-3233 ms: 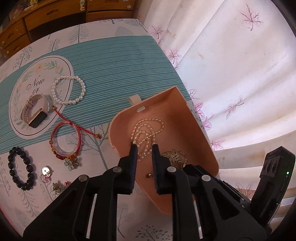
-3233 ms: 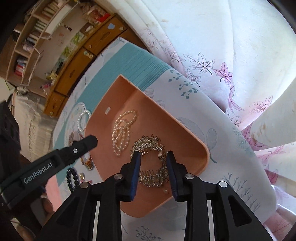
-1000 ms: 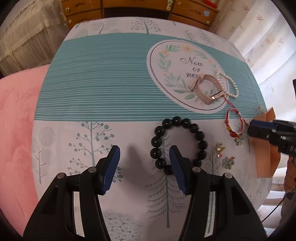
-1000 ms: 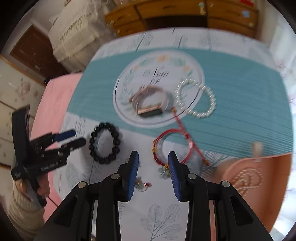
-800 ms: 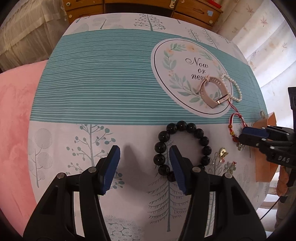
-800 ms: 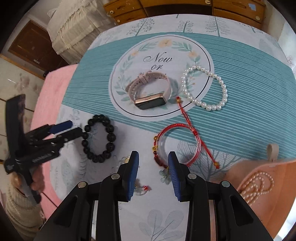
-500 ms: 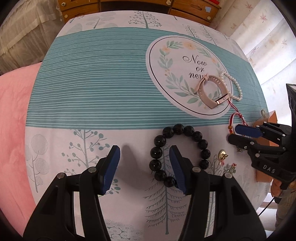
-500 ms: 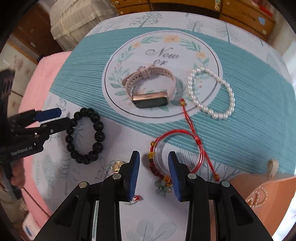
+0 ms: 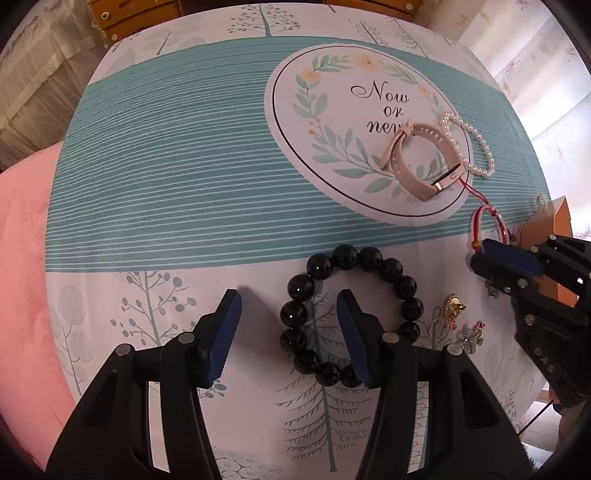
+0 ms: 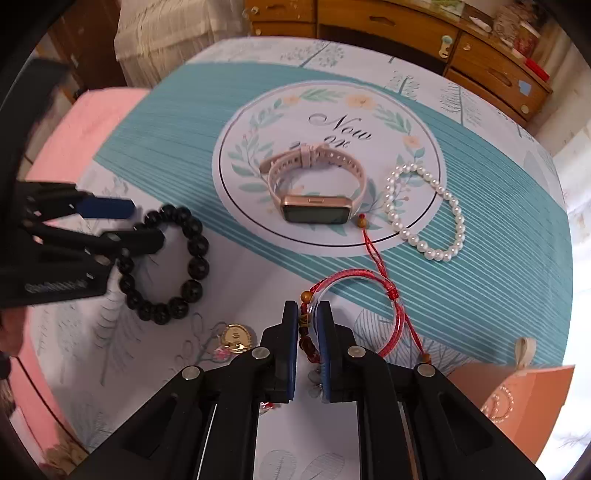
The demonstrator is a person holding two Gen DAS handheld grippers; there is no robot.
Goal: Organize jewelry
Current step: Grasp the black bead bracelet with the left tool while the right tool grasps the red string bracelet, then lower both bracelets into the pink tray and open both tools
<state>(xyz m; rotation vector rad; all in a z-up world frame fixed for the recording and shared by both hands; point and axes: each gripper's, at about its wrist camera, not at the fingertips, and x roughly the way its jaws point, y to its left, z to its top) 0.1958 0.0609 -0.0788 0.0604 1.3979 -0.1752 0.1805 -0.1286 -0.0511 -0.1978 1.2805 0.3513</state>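
Observation:
My left gripper (image 9: pixel 288 332) is open, its fingers straddling the left side of a black bead bracelet (image 9: pixel 402 288) lying on the tablecloth; this bracelet also shows in the right wrist view (image 10: pixel 195 254). My right gripper (image 10: pixel 306 347) is shut on the beaded side of a red string bracelet (image 10: pixel 369 277), which still lies on the cloth. From the left wrist view the right gripper (image 9: pixel 495 262) covers most of the red bracelet (image 9: pixel 480 218). The orange jewelry box (image 10: pixel 524 391) sits at the right.
A pink smartwatch (image 10: pixel 314 188) and a white pearl bracelet (image 10: pixel 436 214) lie on the round printed mat (image 9: pixel 332 85). A gold pendant (image 10: pixel 236 338) and a small flower charm (image 9: pixel 469 334) lie between the grippers. Wooden drawers (image 10: pixel 406 22) stand behind the table.
Both grippers left the orange box and came over the loose jewelry. The right gripper has lowered and closed on the red string bracelet. The left gripper has moved over the black bracelet's left side.

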